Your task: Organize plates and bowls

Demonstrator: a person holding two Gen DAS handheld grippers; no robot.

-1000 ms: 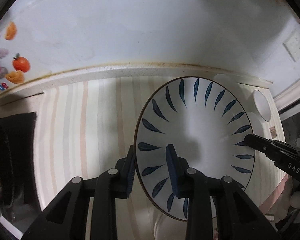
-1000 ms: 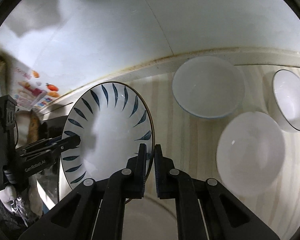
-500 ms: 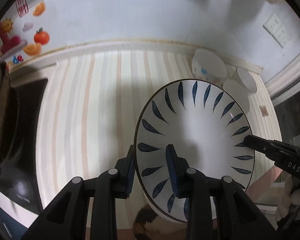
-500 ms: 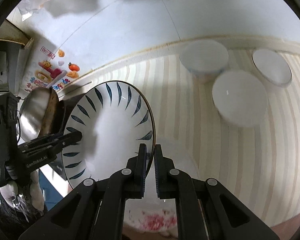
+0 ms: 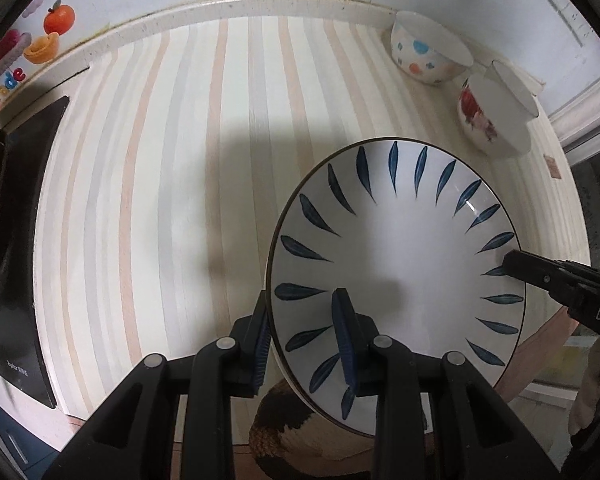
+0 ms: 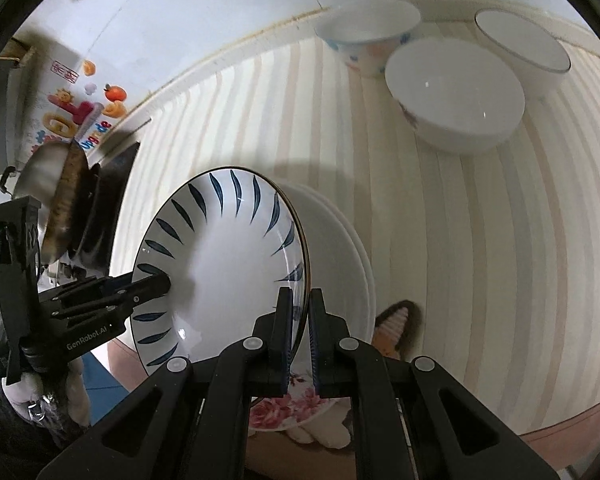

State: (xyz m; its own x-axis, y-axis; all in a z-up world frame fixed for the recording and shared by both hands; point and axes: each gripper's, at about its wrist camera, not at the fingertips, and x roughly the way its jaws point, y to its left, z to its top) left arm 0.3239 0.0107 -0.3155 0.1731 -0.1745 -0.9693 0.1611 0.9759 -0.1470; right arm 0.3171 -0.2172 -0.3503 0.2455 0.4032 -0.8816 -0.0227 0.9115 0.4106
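Observation:
A white plate with blue leaf marks (image 5: 396,264) hangs over the striped counter (image 5: 160,200), held from two sides. My left gripper (image 5: 302,300) is shut on its left rim, one pad under and one on top. My right gripper (image 6: 300,292) is shut on the opposite rim, and its tip also shows in the left wrist view as the right gripper (image 5: 512,264). In the right wrist view the leaf plate (image 6: 220,260) sits just above a stack of white plates (image 6: 340,248) with pink flowers, near the counter's front edge.
Three bowls stand at the back right: a dotted bowl (image 6: 366,36), a white bowl (image 6: 456,92) and a thin-rimmed bowl (image 6: 520,48). A black cooktop (image 5: 16,240) and a metal pan (image 6: 48,176) lie left. A wall runs along the back.
Both grippers carried the leaf plate back from the wall toward the counter's front edge and lower. The bowls now look farther away, and the flowered plate stack has come into view under it.

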